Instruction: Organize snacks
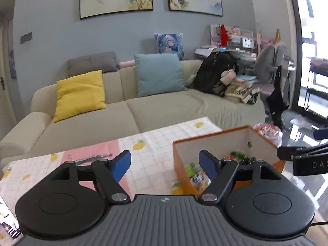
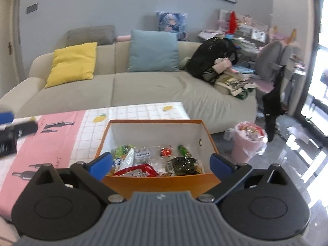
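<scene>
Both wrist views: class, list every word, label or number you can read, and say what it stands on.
"DAS": white letters, cut off at the picture's edge, on the right gripper's black body as the left wrist view shows it.
Snack packets in the orange box: printed labels, too blurred to read.
Pink tablecloth: small marks, unreadable.

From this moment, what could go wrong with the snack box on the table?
1. The orange box appears to stand near the table's right edge, above the pink bin; a nudge might tip it off.
2. Both the left gripper and the right gripper are open and empty close to the box, so they might bump its walls.
</scene>
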`<state>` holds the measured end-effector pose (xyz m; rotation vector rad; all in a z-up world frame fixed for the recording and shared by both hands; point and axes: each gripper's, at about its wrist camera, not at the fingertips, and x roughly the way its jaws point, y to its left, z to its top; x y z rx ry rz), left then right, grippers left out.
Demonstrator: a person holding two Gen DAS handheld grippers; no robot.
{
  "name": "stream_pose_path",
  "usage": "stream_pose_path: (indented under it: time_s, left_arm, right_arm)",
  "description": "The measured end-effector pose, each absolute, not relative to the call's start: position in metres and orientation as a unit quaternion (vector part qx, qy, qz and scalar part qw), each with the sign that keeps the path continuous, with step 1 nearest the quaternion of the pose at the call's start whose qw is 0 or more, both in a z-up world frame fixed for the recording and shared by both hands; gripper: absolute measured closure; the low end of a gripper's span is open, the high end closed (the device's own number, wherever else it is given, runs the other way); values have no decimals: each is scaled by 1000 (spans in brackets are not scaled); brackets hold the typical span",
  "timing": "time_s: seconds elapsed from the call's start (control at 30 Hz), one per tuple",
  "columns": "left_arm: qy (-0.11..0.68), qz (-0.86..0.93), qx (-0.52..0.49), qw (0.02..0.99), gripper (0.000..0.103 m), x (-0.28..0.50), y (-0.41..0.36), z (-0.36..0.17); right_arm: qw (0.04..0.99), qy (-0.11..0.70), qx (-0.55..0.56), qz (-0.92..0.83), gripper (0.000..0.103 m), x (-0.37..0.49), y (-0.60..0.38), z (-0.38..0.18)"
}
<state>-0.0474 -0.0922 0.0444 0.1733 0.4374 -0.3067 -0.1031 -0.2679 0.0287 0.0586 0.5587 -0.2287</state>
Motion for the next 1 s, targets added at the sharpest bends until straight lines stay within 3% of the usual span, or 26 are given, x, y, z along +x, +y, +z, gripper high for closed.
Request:
stream_pose_path:
  time_s: [0.5,1.0]
  left_arm:
    - [326,-132,53,935,14,-42,-73,-11]
    - [338,-131,60,930,14,-46,-72,-12]
  right_arm:
    - [941,321,32,-97,4,-102,-234,-31]
    - [936,337,37,-92,4,-102,-229,-37]
